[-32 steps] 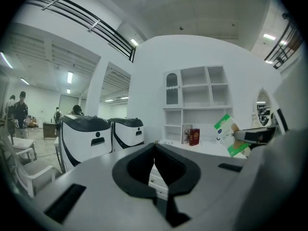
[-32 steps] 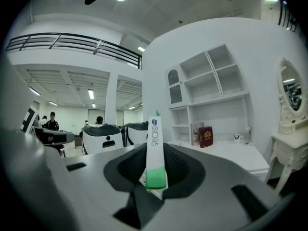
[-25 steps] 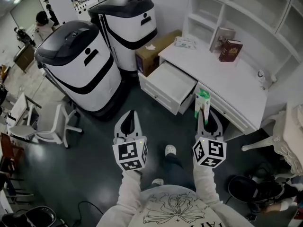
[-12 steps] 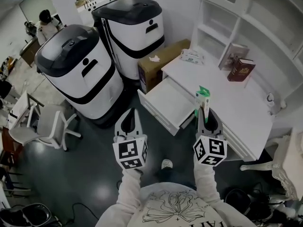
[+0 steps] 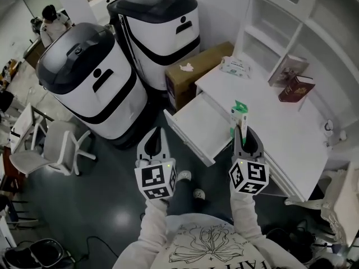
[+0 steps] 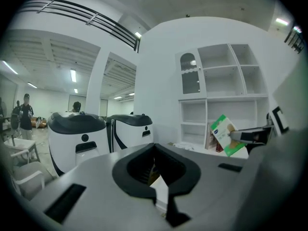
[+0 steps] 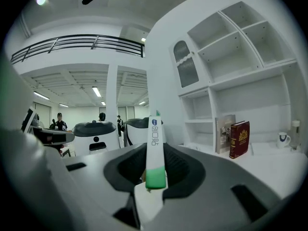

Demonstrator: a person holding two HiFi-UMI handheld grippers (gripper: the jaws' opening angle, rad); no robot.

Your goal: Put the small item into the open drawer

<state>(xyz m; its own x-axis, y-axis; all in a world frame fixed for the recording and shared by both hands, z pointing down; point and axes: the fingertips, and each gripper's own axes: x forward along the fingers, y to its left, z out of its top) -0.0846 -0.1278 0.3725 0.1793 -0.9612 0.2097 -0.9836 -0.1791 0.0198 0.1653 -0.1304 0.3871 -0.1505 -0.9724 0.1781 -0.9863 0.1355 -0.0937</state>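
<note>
A small green and white packet [image 5: 240,115] stands upright in my right gripper [image 5: 243,130], which is shut on its lower end. In the right gripper view the packet [image 7: 154,150] rises edge-on between the jaws. The open white drawer [image 5: 201,125] juts out from the white desk [image 5: 275,129], just left of and below the packet; its inside looks bare. My left gripper [image 5: 155,133] hangs over the dark floor left of the drawer, shut with nothing in it. From the left gripper view the packet [image 6: 224,134] shows at the right.
Two big white and black machines [image 5: 90,83] [image 5: 160,32] stand left of the desk, a cardboard box [image 5: 193,72] between them and it. Books [image 5: 297,86], a tissue pack [image 5: 235,69] and a mug [image 5: 328,129] sit on the desk. A chair [image 5: 50,150] is at left.
The view has shifted toward the desk; the drawer now lies closer beneath the right gripper and packet. Both grippers keep the same pose and grip.
</note>
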